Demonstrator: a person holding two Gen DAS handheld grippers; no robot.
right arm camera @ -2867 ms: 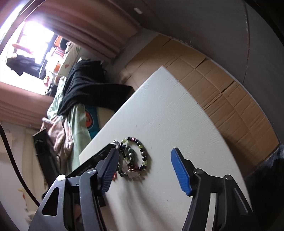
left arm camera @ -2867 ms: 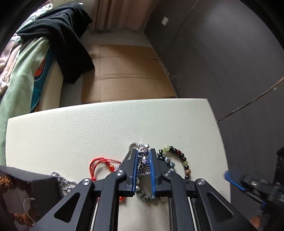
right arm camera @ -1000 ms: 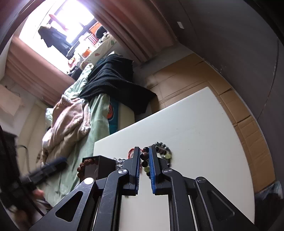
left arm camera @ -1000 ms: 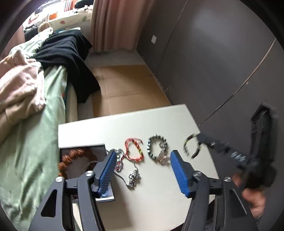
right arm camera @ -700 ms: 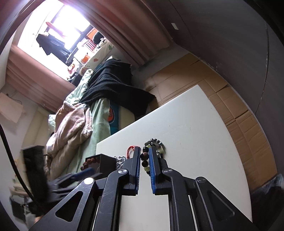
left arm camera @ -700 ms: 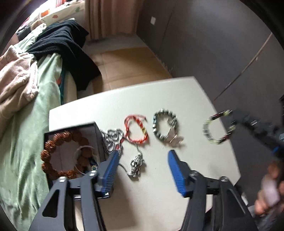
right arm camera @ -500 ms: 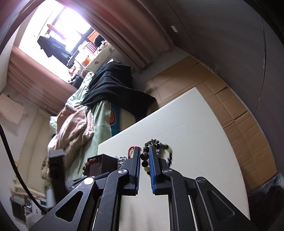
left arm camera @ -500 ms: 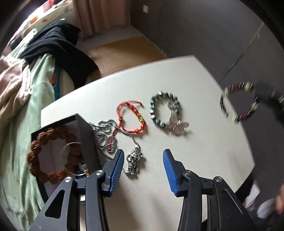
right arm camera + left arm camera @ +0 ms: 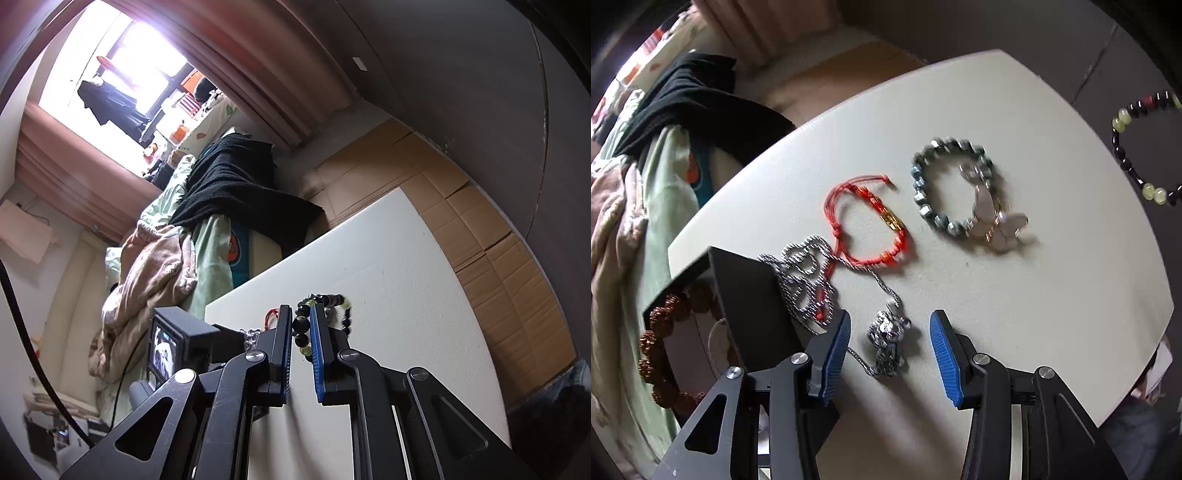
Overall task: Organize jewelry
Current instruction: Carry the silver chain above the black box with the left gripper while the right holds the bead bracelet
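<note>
My left gripper [image 9: 889, 349] is open just above a silver chain necklace [image 9: 809, 280], its pendant [image 9: 888, 339] between the fingers. A red cord bracelet [image 9: 866, 221] and a grey bead bracelet with pale charms [image 9: 964, 192] lie on the white table [image 9: 1052, 295]. A black jewelry box [image 9: 701, 325] at the left holds a brown bead bracelet [image 9: 653, 354]. My right gripper [image 9: 302, 332] is shut on a dark-and-green bead bracelet [image 9: 325, 306], held above the table; it also shows at the right edge of the left wrist view [image 9: 1137, 147].
A bed with green sheets [image 9: 210, 236], a pink blanket [image 9: 147, 273] and a black garment [image 9: 240, 188] lies beyond the table's left side. Cardboard [image 9: 461, 206] covers the floor along a dark wall. The left gripper's camera body [image 9: 177, 343] sits left of my right gripper.
My left gripper has let go of the necklace, risen, then come down again over the pendant, narrowing a little. My right gripper has closed on the dark-and-green bracelet and lifted it off the table.
</note>
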